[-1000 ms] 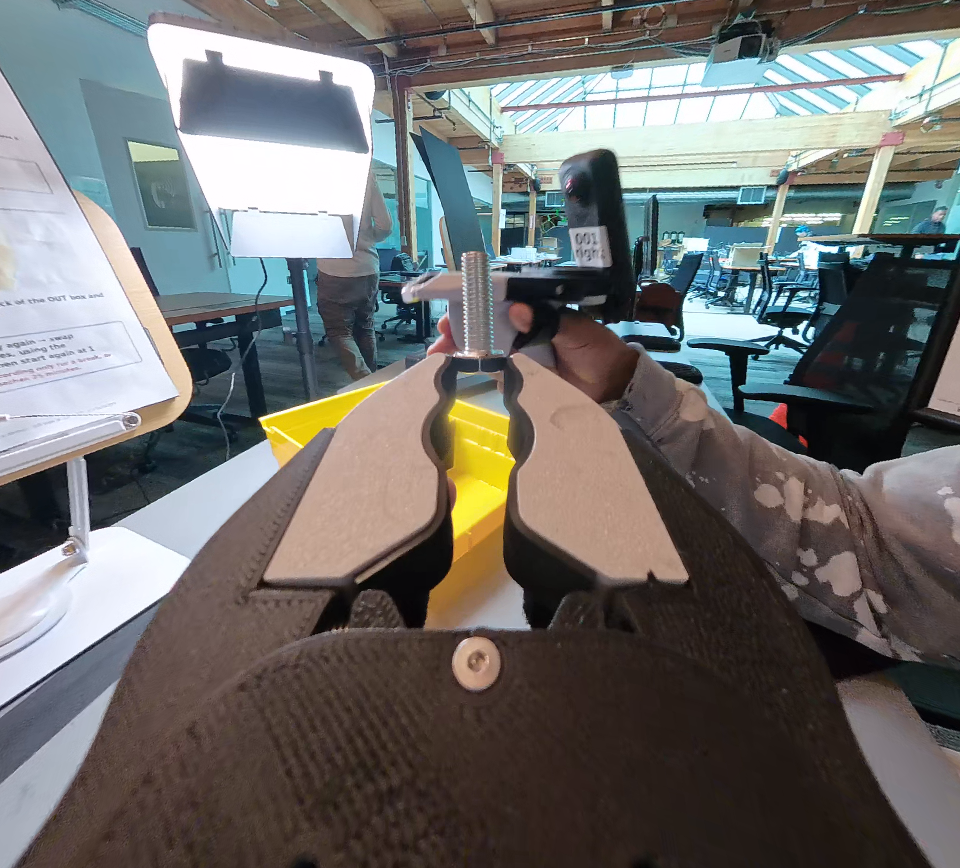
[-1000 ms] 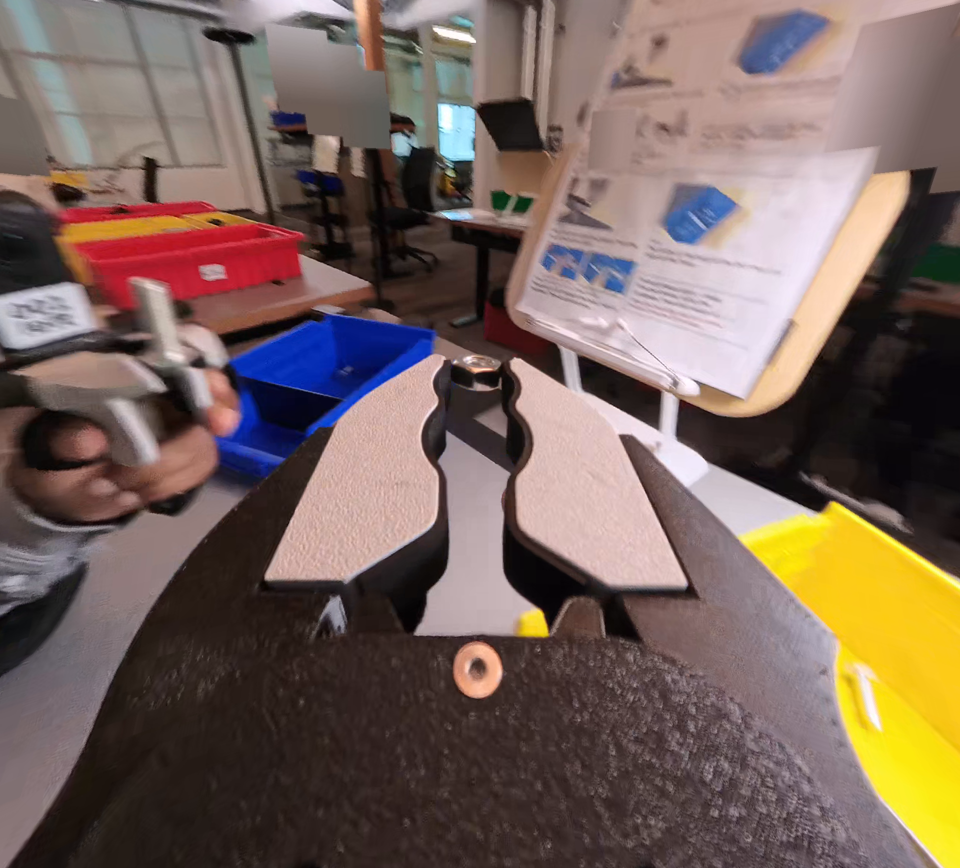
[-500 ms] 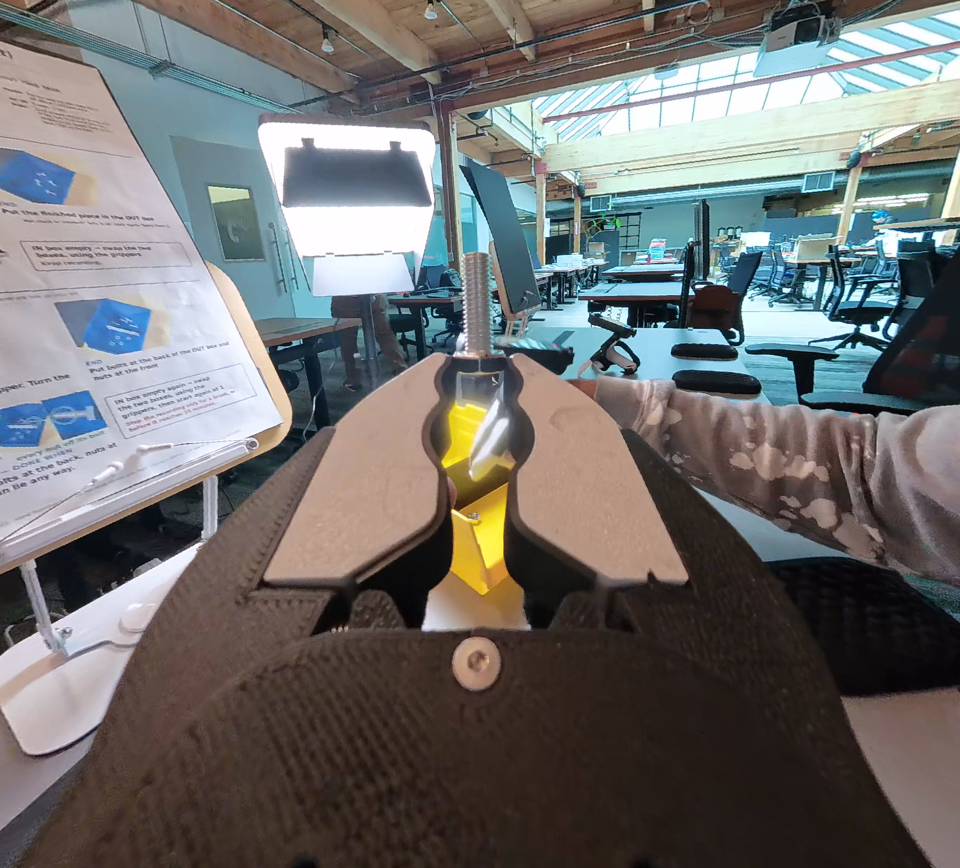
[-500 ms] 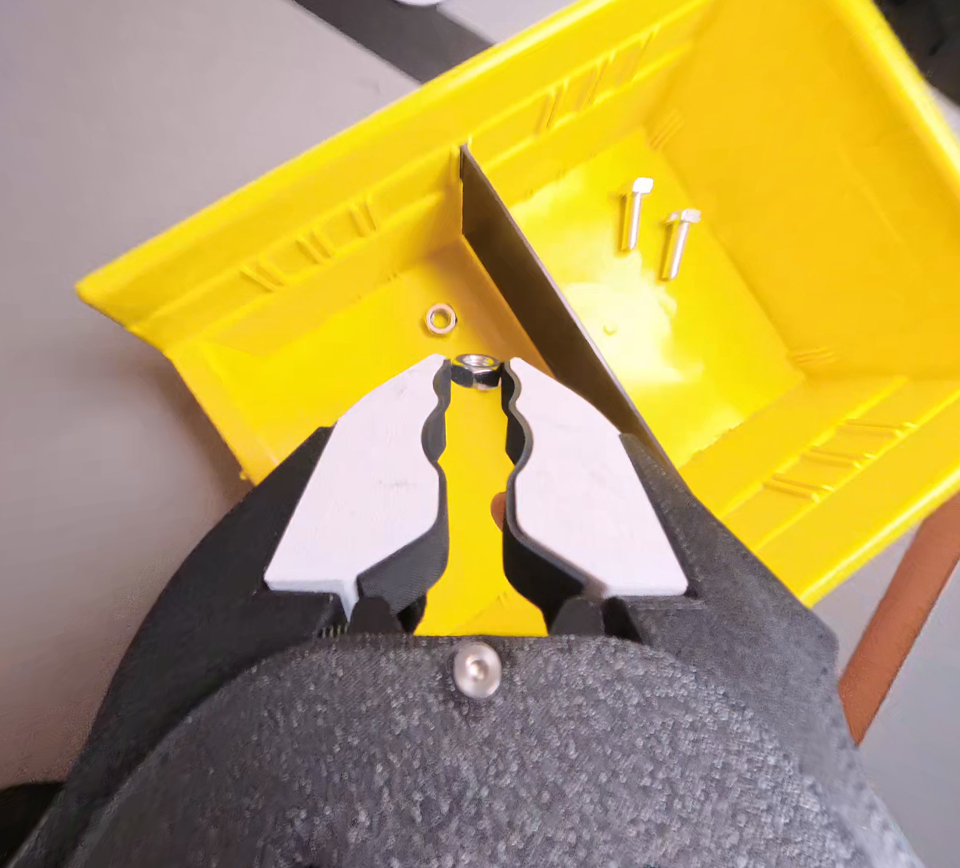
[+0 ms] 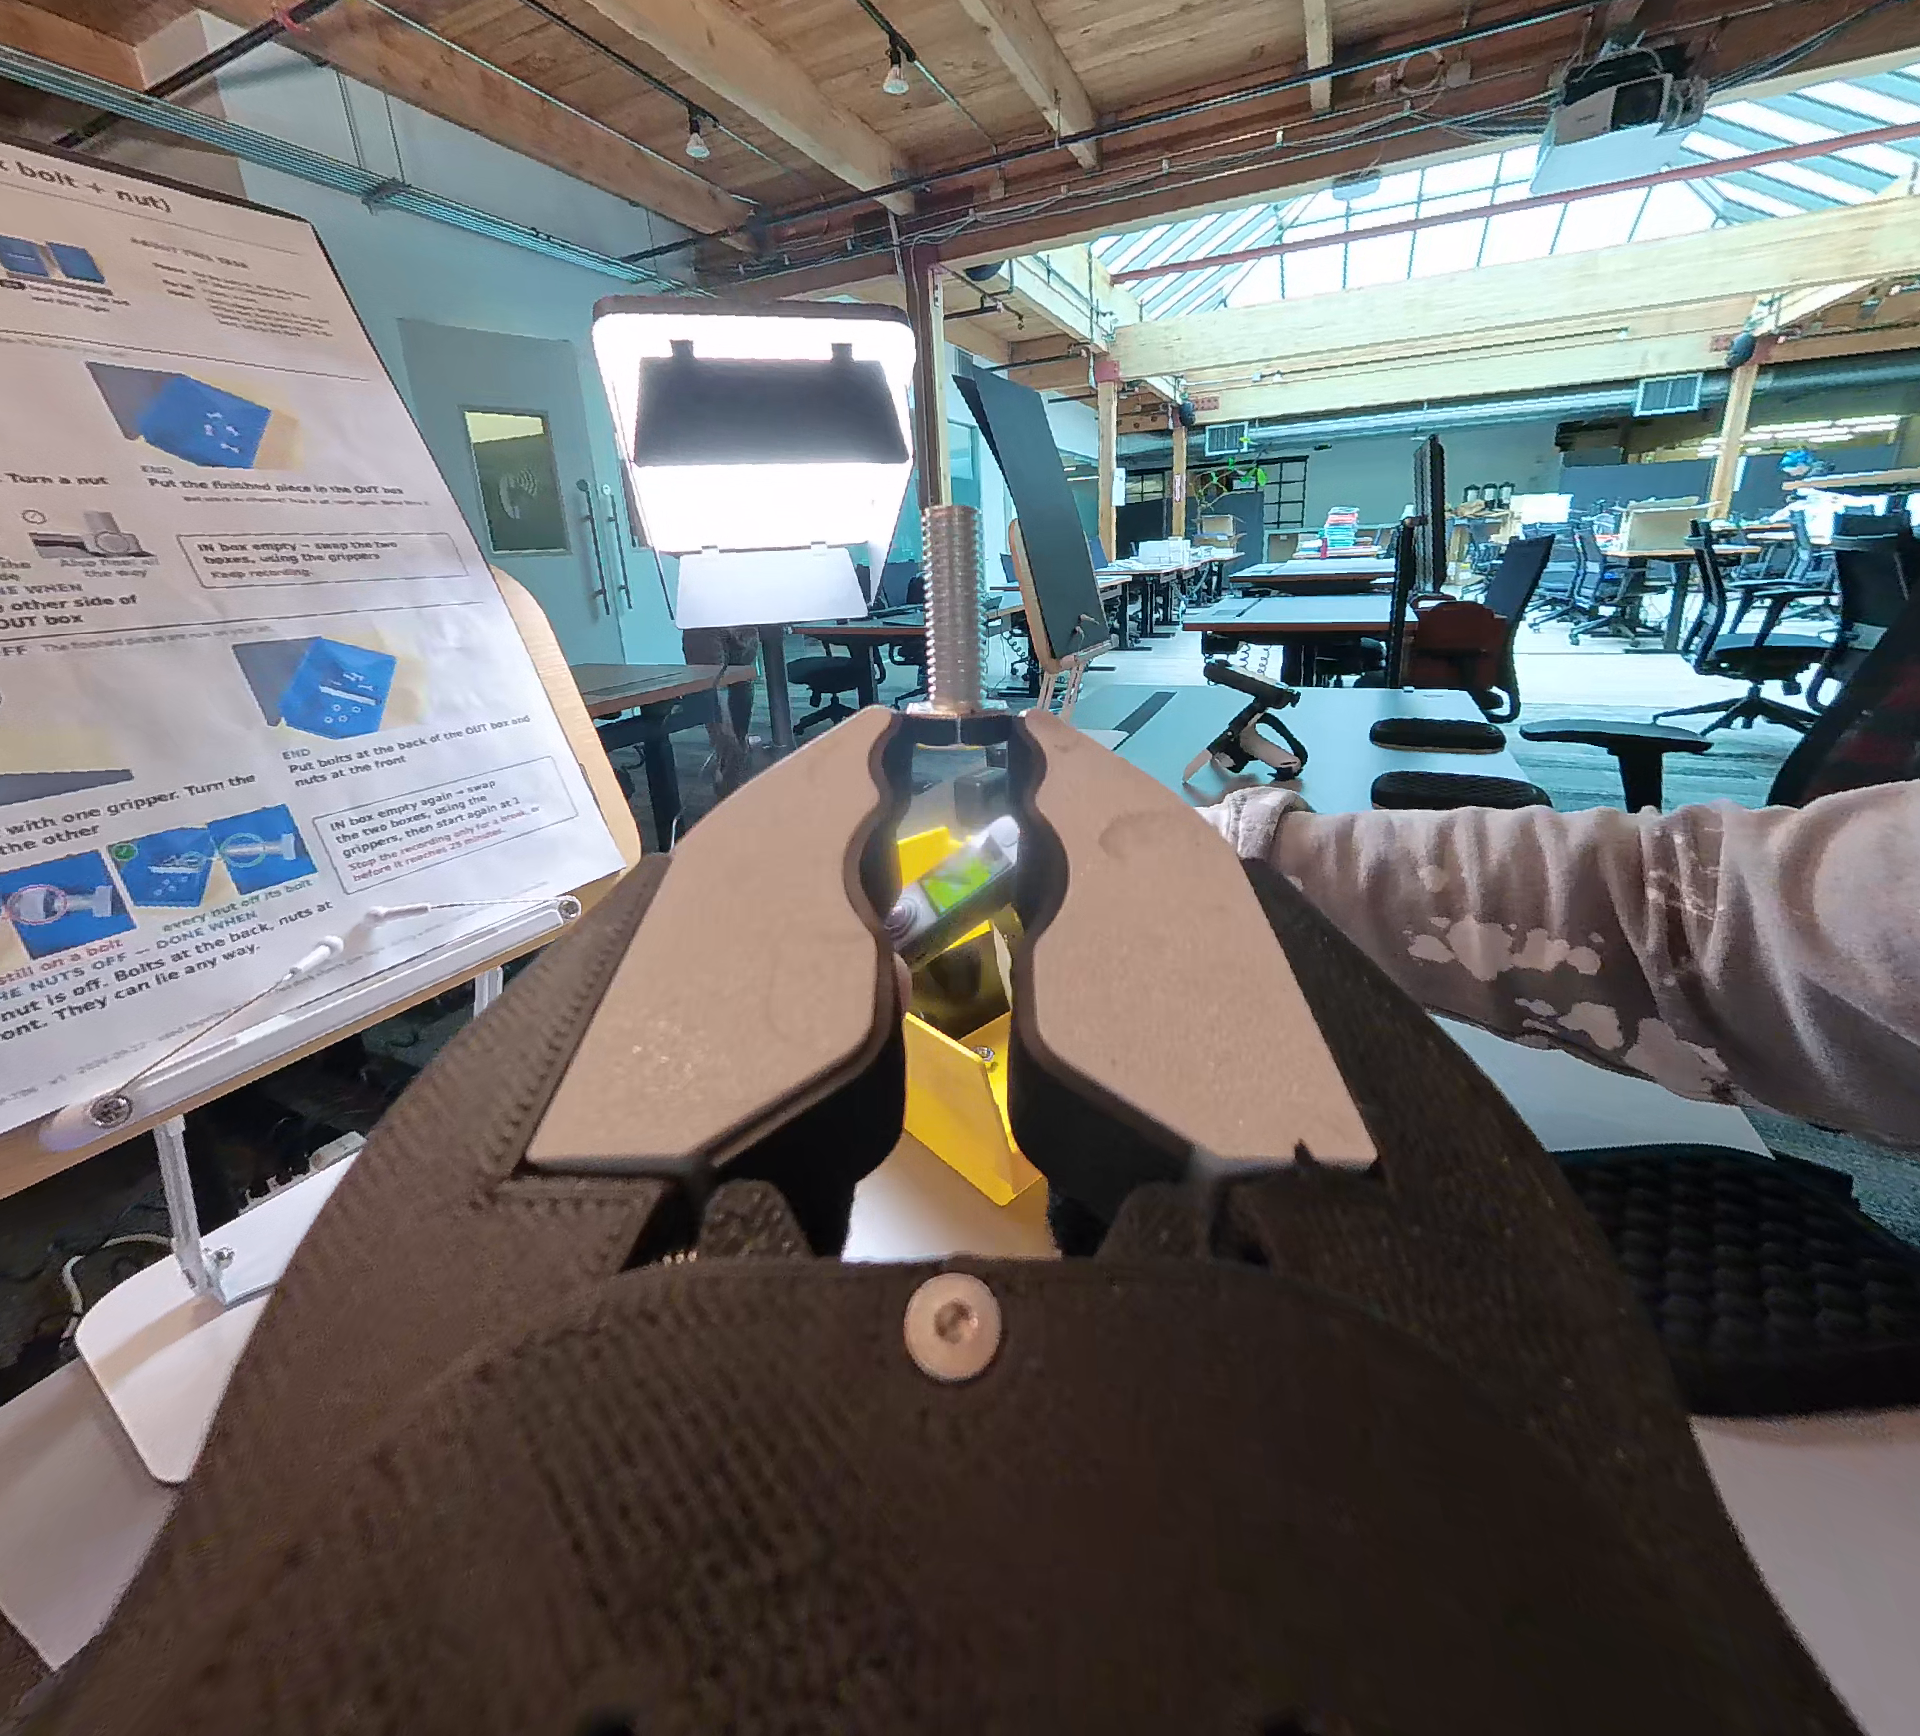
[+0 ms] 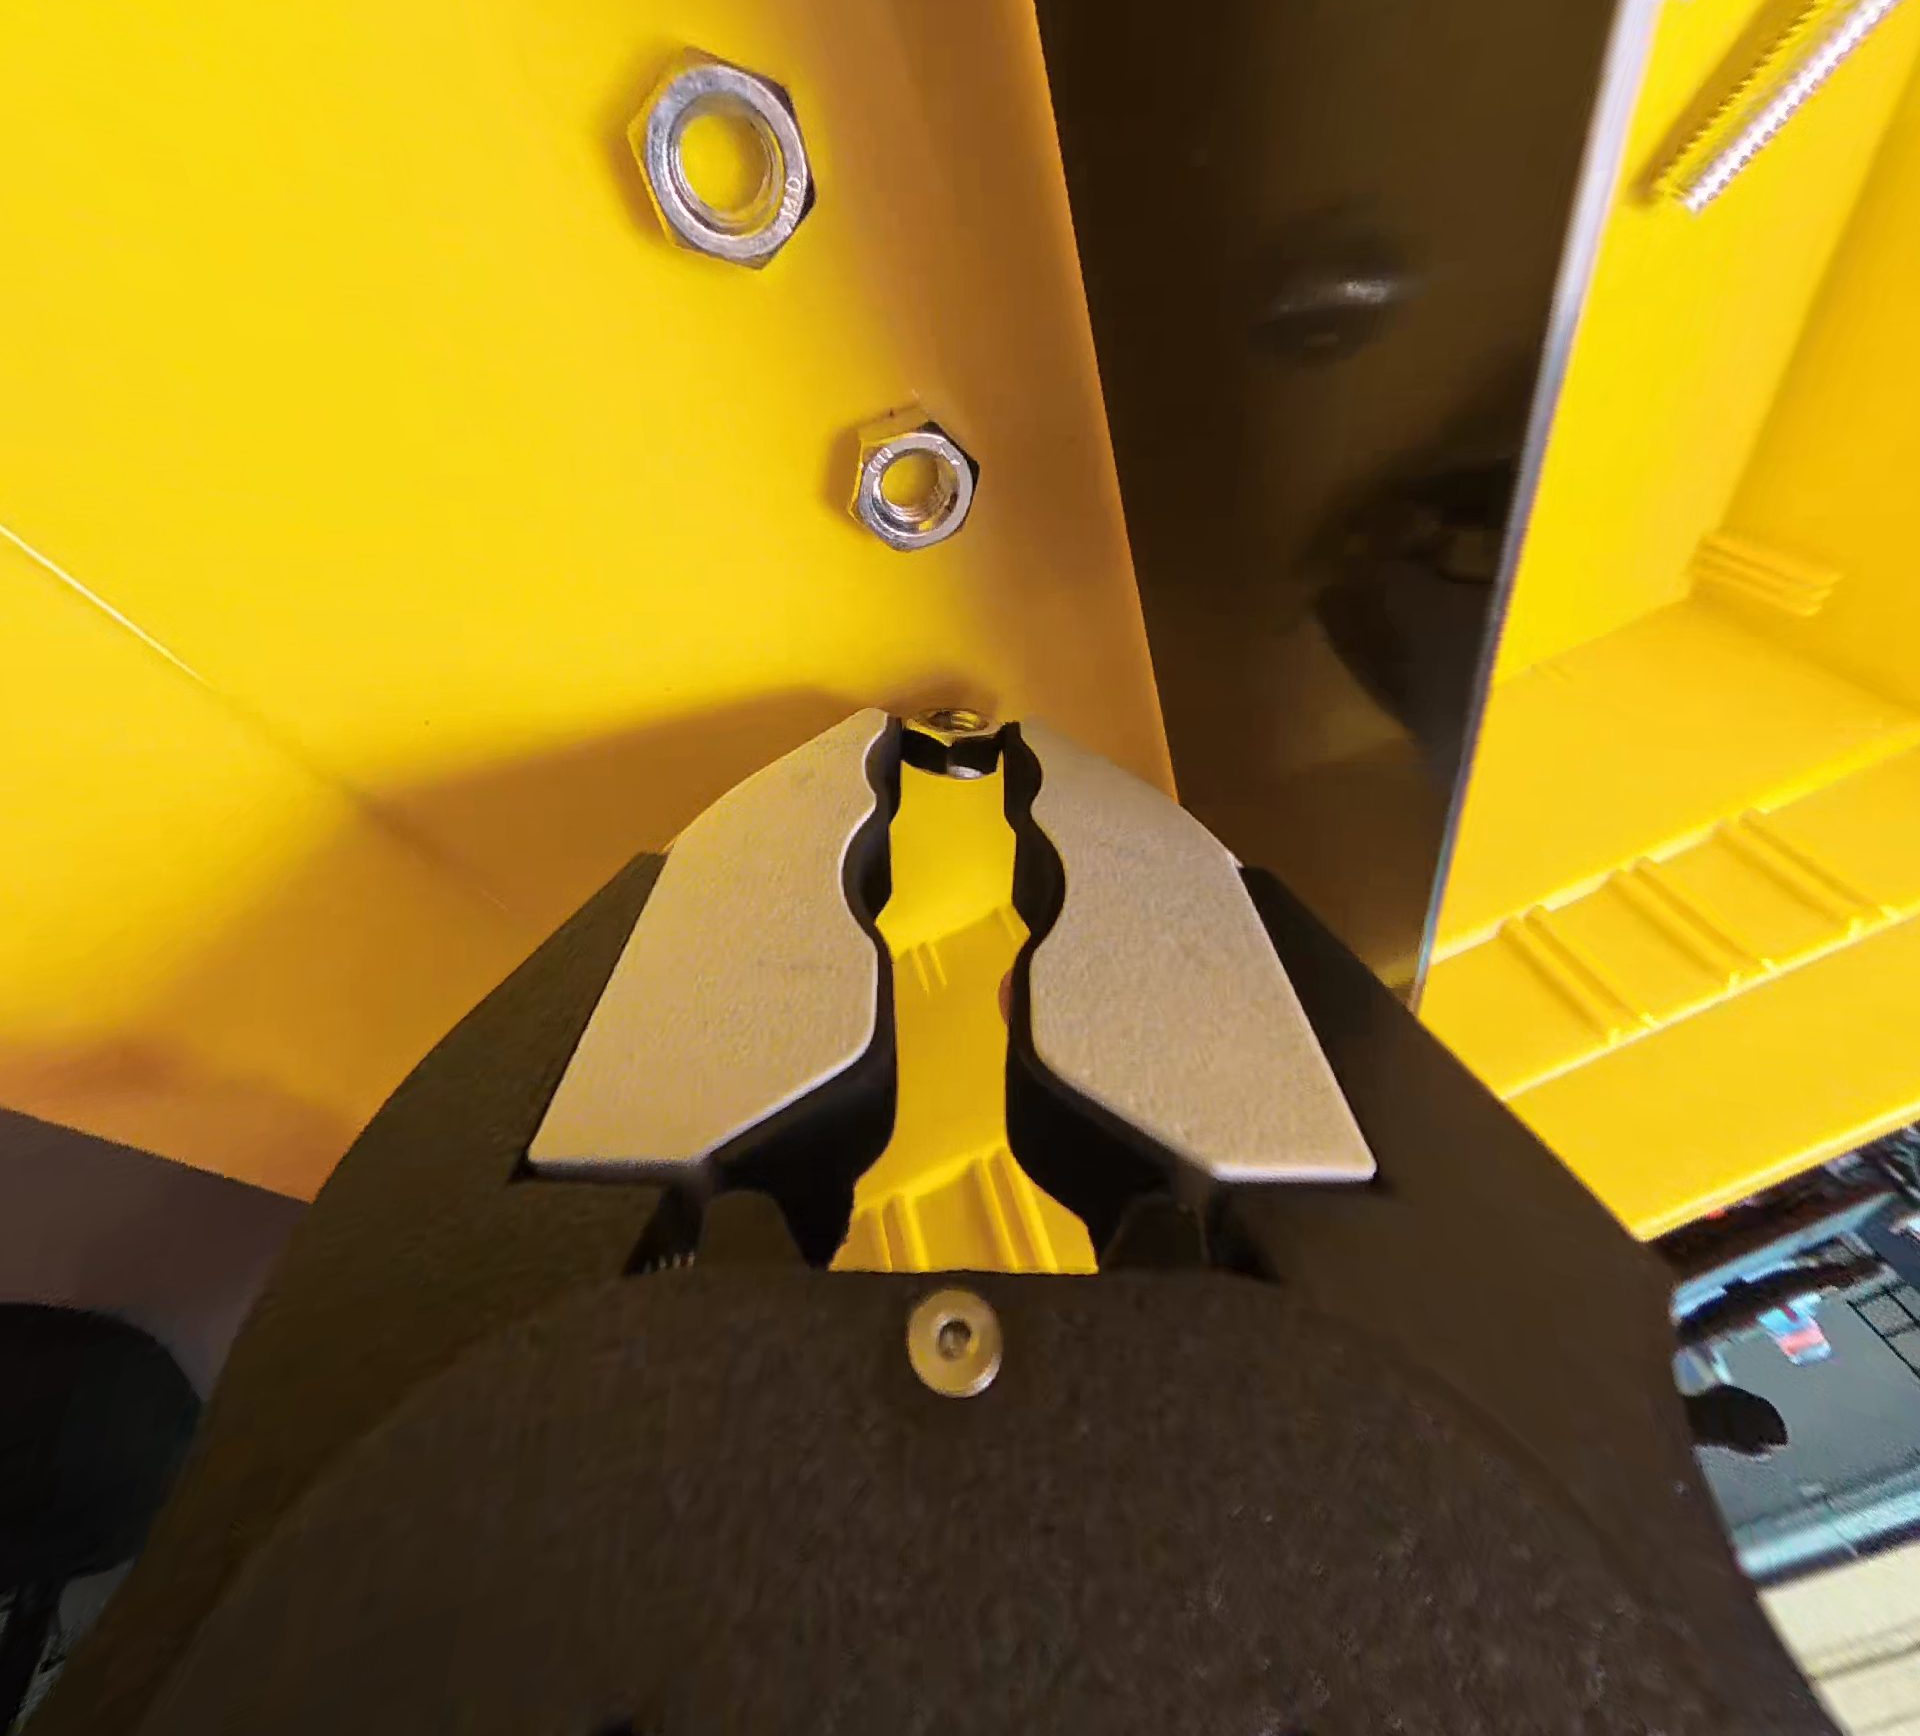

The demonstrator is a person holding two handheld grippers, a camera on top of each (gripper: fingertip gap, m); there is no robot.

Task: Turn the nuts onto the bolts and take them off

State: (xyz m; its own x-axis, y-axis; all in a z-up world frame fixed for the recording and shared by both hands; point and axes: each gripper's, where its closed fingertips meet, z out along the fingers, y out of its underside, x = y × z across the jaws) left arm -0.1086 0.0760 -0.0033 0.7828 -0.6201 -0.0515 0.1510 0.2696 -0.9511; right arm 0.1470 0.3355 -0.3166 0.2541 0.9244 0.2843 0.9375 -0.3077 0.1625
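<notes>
Left gripper (image 5: 951, 730) jaws clamped on the head of a bolt (image 5: 952, 616), threaded shank upright above the tips. Yellow bin (image 5: 961, 1125) seen through the gap between the jaws, on the white worktop (image 5: 1507, 730). Instruction sheet on a stand (image 5: 239, 647) at left; a sleeved arm (image 5: 1610, 938) crosses from the right.

Right gripper (image 6: 951, 746) is down inside the yellow bin (image 6: 312, 439), jaws pinching a small nut (image 6: 951, 739) at the tips. Two loose nuts lie flat on the bin floor in the same compartment: a larger nut (image 6: 724, 174) and a smaller nut (image 6: 914, 491), well apart. A dark divider (image 6: 1299, 284) stands just right of them; two bolts (image 6: 1766, 24) lie in the compartment beyond it.
</notes>
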